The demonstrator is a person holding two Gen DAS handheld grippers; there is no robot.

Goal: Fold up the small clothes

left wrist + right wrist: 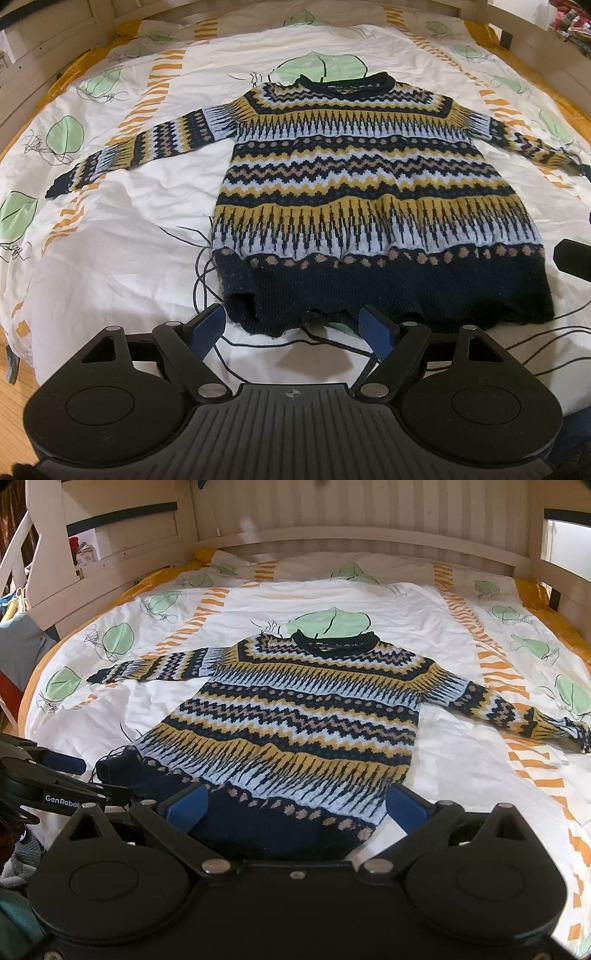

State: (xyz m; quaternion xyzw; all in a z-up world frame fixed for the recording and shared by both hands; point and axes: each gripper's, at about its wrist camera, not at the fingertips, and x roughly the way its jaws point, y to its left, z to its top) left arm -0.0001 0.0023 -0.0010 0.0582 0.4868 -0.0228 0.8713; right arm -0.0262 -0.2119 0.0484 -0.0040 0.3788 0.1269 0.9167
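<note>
left gripper (293,326): bottom centre of the left wrist view, jaws spread wide, nothing between the blue pads (210,326); both pad tips sit right at the sweater's navy hem, contact can't be told.
right gripper (297,808): bottom centre of the right wrist view, jaws spread wide, empty; the hem's right corner lies between the two blue pads (186,806), above or touching can't be told.
left gripper, seen from right wrist: black linkage at lower left of frame (62,790), just beside the hem's left corner.
sweater (354,184): patterned knit in navy, yellow and light blue; flat, face up, mid-frame in both views; hem nearest the fingers, rolled collar farthest.
sleeves: both spread outward; left sleeve (147,147) runs toward left edge, right sleeve (517,712) toward right edge.
duvet (122,229): white with green leaf prints and orange stripes, under the sweater, wrinkled.
bed frame (332,535): pale wood headboard, top of frame, beyond the collar.
</note>
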